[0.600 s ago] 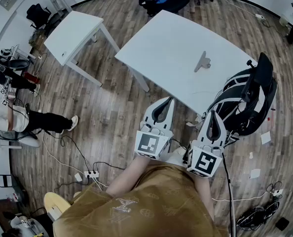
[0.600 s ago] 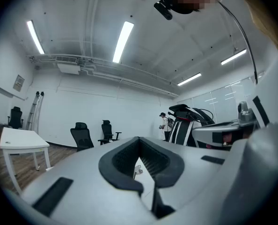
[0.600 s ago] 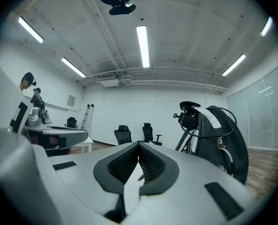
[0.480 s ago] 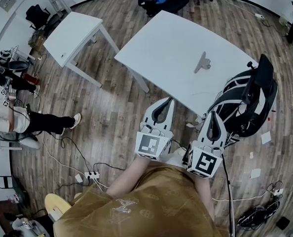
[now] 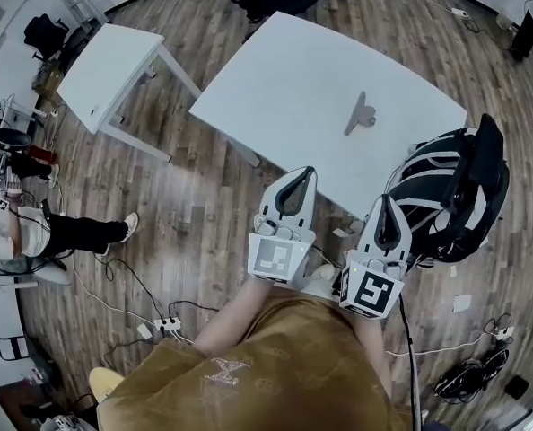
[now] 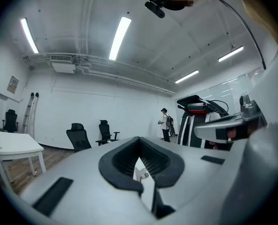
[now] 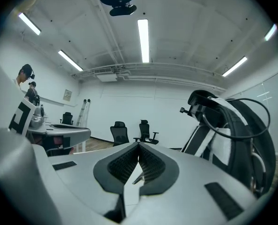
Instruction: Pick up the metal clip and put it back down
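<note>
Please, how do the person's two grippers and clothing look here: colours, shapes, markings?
The left gripper and the right gripper look alike: light grey, tapered jaws lined with black ribbed pads. Each carries a white cube with black square markers at its rear. The person wears a mustard-brown shirt with a pale printed pattern.

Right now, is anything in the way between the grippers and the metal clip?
Nothing visible. Only bare white table lies between the metal clip and the left gripper or right gripper; the black-and-white equipment stands aside.
</note>
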`<state>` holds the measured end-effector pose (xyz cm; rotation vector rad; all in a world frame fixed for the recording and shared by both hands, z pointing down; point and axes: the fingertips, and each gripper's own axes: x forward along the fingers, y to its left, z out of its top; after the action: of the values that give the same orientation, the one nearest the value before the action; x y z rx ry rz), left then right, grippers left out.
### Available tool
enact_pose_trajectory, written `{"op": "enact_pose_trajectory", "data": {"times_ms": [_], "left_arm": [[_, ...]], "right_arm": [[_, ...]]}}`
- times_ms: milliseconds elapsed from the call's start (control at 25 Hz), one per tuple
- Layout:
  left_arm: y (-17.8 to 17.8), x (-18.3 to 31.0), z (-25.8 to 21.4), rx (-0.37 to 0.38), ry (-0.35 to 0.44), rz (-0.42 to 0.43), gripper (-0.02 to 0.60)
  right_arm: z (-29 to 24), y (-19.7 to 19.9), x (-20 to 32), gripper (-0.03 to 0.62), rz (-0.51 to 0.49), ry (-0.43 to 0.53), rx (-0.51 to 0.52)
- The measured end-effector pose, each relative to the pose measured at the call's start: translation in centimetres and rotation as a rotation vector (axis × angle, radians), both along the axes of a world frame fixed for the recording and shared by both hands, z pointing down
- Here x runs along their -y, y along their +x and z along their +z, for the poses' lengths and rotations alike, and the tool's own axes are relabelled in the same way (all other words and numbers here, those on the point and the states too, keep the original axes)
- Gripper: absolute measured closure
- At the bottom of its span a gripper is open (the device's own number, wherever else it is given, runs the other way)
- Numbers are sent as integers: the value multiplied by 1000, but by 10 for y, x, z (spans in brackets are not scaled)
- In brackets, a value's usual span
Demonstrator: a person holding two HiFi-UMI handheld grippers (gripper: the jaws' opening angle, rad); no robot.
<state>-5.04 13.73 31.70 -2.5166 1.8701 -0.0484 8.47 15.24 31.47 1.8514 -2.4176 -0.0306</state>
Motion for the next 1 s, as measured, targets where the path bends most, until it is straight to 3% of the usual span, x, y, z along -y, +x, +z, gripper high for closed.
{"op": "enact_pose_trajectory", "data": {"times_ms": [440,640,840,1000], "left_arm": [[0,99,-5,15,0,147,575],[-1,129,-3,-2,-8,198,575],[-2,154,8,-31,-49,201,575],[-12,174,13,2,-51,189,575]], "right_arm": [[-21,-5,86,586,127,69,7],[-16,-6,110,586,187,43,-9],[-10,-6,133,586,203,18,10],[-4,-11,156,586,186,5,19]]}}
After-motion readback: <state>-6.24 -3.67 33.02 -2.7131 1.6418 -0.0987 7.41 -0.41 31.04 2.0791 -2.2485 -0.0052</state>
